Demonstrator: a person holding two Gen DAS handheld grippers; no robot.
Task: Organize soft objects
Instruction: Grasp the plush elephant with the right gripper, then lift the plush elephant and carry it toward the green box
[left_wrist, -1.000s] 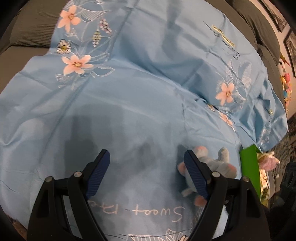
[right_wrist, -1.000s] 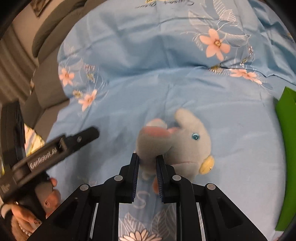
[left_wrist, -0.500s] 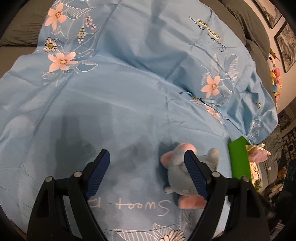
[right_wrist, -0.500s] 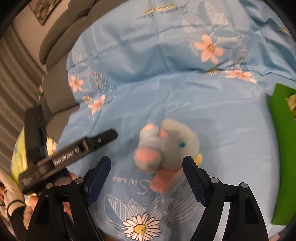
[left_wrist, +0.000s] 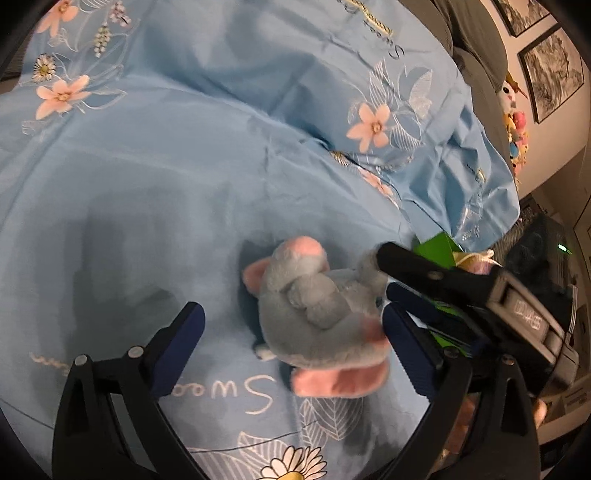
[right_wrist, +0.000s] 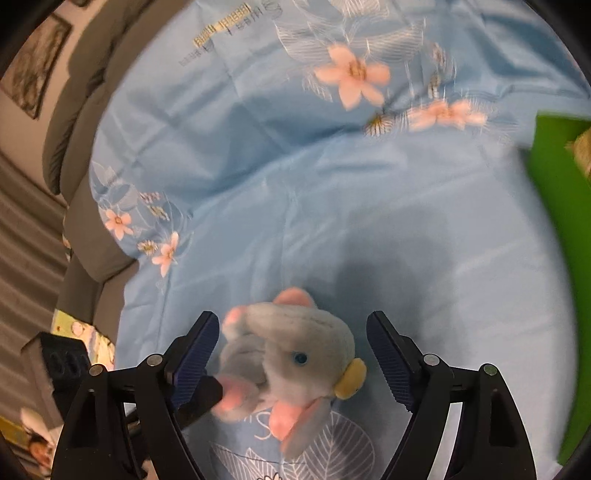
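A: Where's the small grey plush elephant with pink ears and pink feet (left_wrist: 317, 314)?

B: It lies on the light blue bedsheet printed with pink flowers and white leaves (left_wrist: 166, 177), between the two blue-padded fingers of the left claw (left_wrist: 293, 319). That claw is spread wide, its fingers clear of the toy on both sides, closer on the right one.

A: And the right claw?

B: From its own camera, the right claw (right_wrist: 293, 339) is also wide open and grips nothing. The plush elephant (right_wrist: 291, 362) sits between its fingers too, blue eye and yellow trunk tip towards the right finger, pink ear near the left one. In the left view, the right claw's black finger (left_wrist: 406, 262) reaches in from the right and its tip is at the toy's trunk end; whether it touches I cannot tell.

A: Anything else around?

B: A bright green flat-sided box (right_wrist: 554, 240) stands to the right of the right claw, at the sheet's edge. Grey sofa cushions (right_wrist: 74, 110) lie beyond the sheet to the left, and framed black-and-white pictures (left_wrist: 550, 74) hang on the wall far right of the left claw.
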